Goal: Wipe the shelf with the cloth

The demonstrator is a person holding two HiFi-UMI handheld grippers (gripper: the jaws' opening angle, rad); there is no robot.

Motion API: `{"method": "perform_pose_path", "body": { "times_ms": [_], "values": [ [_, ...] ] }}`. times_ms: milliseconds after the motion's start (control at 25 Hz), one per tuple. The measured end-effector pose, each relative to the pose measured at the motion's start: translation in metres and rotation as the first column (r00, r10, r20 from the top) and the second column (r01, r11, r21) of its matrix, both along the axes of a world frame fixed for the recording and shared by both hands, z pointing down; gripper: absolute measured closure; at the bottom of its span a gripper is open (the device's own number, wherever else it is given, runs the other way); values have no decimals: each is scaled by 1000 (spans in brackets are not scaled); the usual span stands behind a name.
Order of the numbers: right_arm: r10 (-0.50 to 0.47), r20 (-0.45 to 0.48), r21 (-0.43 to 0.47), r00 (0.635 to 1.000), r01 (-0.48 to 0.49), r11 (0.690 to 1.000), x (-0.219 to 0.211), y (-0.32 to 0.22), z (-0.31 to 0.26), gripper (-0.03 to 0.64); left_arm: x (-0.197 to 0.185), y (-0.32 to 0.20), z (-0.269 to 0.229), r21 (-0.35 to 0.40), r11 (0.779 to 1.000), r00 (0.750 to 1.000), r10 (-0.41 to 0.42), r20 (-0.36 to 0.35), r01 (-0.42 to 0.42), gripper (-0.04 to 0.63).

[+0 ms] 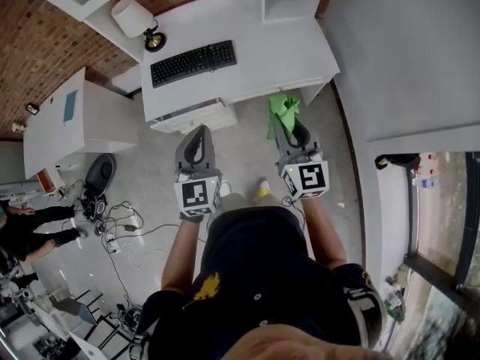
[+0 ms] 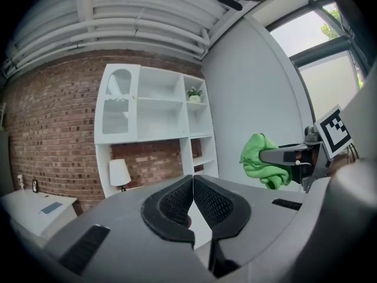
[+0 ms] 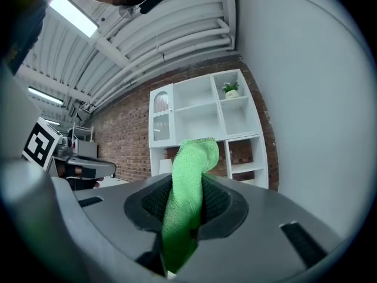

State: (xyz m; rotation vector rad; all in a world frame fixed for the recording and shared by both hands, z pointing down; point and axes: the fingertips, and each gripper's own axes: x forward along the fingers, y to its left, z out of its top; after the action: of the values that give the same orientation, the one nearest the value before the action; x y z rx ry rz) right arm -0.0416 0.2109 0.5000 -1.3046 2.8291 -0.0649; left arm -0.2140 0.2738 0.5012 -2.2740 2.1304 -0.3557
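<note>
The white open-compartment shelf unit (image 2: pixel 162 98) stands against the brick wall at 12 o'clock of both tongs. One small green potted plant (image 2: pixel 195 93) sits in the unit's top compartment at its 2 o'clock corner. One bright green microfibre cloth (image 3: pixel 188 181) is pinched in the clenched right tongs (image 3: pixel 185 202), well apart from the shelf. The left tongs (image 2: pixel 193 202) are clenched together on nothing. The white counter (image 1: pixel 262 58) carries one black keyboard (image 1: pixel 193 61) and one white-shaded lamp (image 1: pixel 133 17).
</note>
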Motion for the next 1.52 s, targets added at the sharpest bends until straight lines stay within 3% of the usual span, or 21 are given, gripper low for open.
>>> {"method": "perform_pose_path", "body": {
  "times_ms": [200,440,840,1120,1240,1400,1520],
  "values": [
    [-58,13,-72,998,59,996,-19,-25,23,520,5,-36,18,-48,999,1000,7,21,-6,575],
    [-100,-44,-85,994,96,992,-38,-60,37,520,5,-112,34,-39,998,999,38,-23,-39,575],
    [85,-189,60,978,-75,995,-1,-237,-27,518,34,-306,0,83,977,970,205,-129,-196,575],
    [138,-149,179,979,-110,978,-17,-342,-87,518,31,-404,-31,124,961,959,261,-108,-248,575],
    [100,-132,188,986,-74,979,-22,-375,-97,520,31,-433,-40,131,964,964,246,-104,-232,575],
    [-22,-67,147,998,31,989,-32,-404,-86,520,26,-459,-36,98,977,978,196,-66,-189,575],
    [-90,-45,176,995,96,980,-35,-423,-91,520,30,-466,-32,80,984,985,164,-61,-159,575]
  ]
}}
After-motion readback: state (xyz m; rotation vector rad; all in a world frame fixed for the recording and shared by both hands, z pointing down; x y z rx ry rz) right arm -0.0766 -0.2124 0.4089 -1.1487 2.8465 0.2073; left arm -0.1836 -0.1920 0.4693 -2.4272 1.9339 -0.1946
